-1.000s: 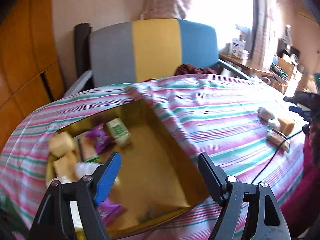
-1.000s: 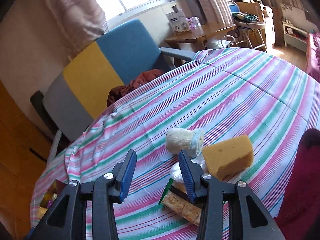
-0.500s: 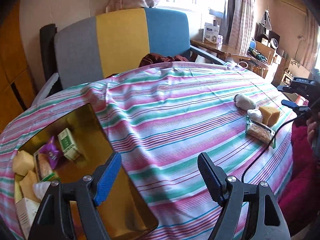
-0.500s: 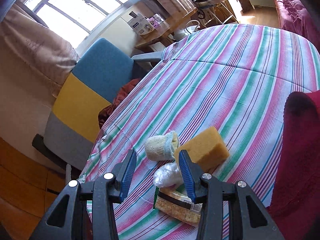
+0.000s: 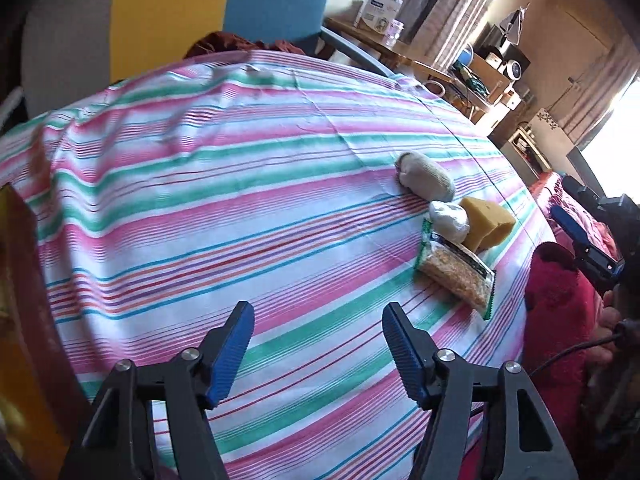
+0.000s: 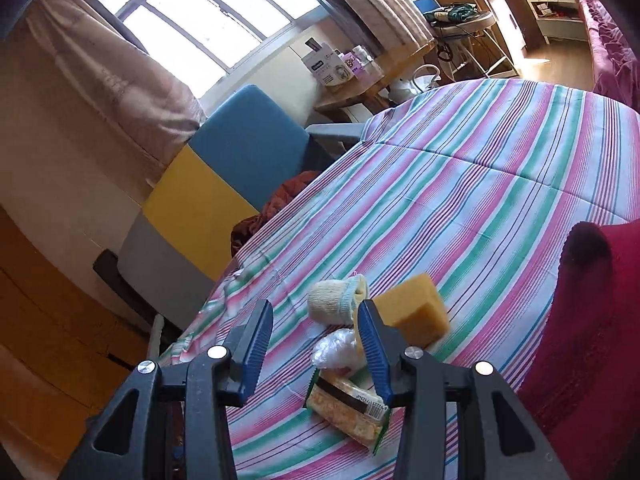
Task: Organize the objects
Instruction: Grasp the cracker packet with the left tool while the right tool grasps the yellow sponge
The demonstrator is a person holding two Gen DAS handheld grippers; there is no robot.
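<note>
A rolled cream sock [image 5: 425, 177] [image 6: 337, 307], a yellow sponge [image 5: 486, 224] [image 6: 416, 311], a crumpled white plastic wad [image 5: 449, 221] [image 6: 335, 349] and a cracker packet [image 5: 456, 270] [image 6: 347, 406] lie together on the striped tablecloth [image 5: 248, 216]. My left gripper [image 5: 317, 350] is open and empty above the cloth, left of and nearer than the pile. My right gripper [image 6: 316, 350] is open and empty, hovering just above the plastic wad and packet. It also shows in the left wrist view [image 5: 584, 244]. The golden box edge [image 5: 18, 320] is at far left.
A grey, yellow and blue chair [image 5: 172, 12] [image 6: 224, 188] with a brown cloth stands behind the table. A red cushion [image 5: 556, 300] [image 6: 592, 320] lies at the table's right edge. A black cable [image 5: 576, 348] runs there. Cluttered desks [image 6: 360, 80] stand beyond.
My left gripper swung right, away from the golden box, bringing the pile into view. My right gripper tilted and drew closer over the wad and packet. Both stayed open.
</note>
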